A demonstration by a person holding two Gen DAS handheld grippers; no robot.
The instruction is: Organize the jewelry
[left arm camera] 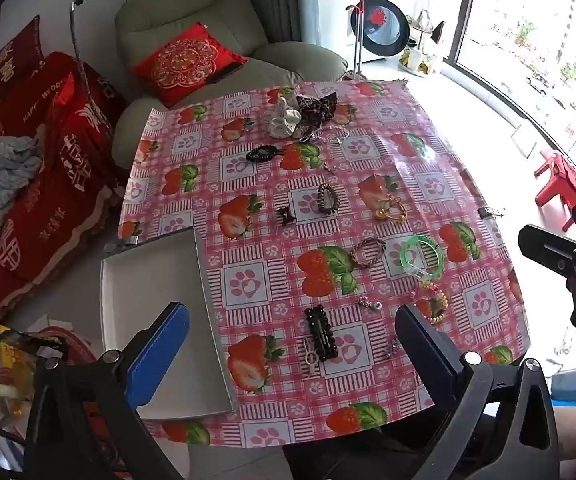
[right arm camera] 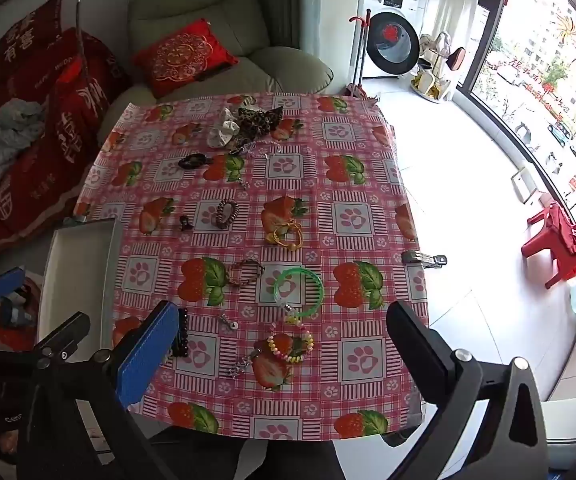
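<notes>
Both pairs of fingers gape wide with nothing between them: our left gripper (left arm camera: 292,344) and right gripper (right arm camera: 284,340) hover over the strawberry tablecloth (right arm camera: 360,216). We see scattered jewelry: 1 translucent green bangle (right arm camera: 299,291), a pastel bead bracelet (right arm camera: 290,345), a black beaded clip (left arm camera: 320,332). A white tray (left arm camera: 148,276) sits at the cloth's left edge.

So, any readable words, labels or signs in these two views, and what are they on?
"有喜": red pillow, far left.
"HAPPY WEDD", cut off: red blanket beside it.
Other white characters on the blanket: too distorted to read.
Washing machine panel, street signs outside: too small.
</notes>
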